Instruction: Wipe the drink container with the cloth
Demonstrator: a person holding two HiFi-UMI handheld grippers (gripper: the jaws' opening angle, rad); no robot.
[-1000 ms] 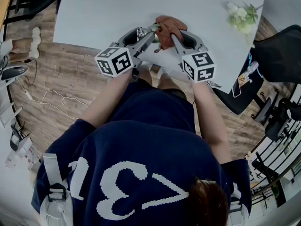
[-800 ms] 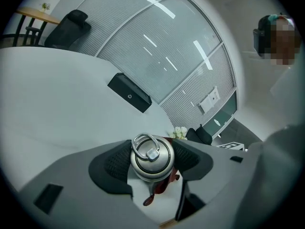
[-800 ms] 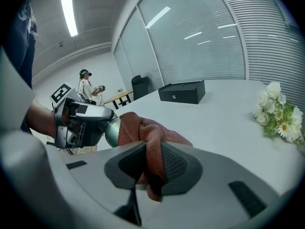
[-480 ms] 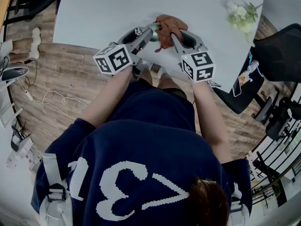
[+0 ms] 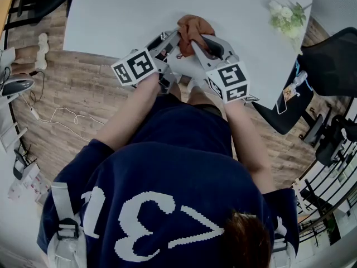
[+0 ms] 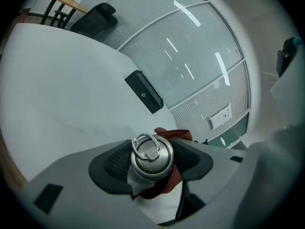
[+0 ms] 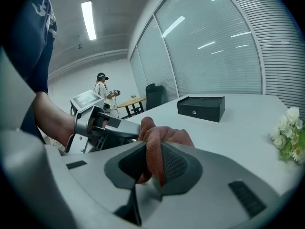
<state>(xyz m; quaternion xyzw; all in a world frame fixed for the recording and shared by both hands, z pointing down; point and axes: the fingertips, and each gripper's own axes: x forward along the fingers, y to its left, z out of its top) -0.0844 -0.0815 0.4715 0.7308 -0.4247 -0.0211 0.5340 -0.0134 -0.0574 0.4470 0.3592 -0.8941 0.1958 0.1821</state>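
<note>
Your left tongs (image 6: 152, 162) are closed on a silver steel drink container (image 6: 151, 154) with a ring-handled lid. The lid faces that gripper's camera, and the container is held over the near edge of the white tabletop (image 5: 128, 10). A rust-brown cloth (image 7: 159, 137) lies against the container's far side. Your right tongs (image 7: 153, 165), only narrowly apart, pinch a fold of that cloth. A black box (image 7: 200, 107) sits farther back on the tabletop, and white flowers (image 5: 287, 18) lie at the far right.
</note>
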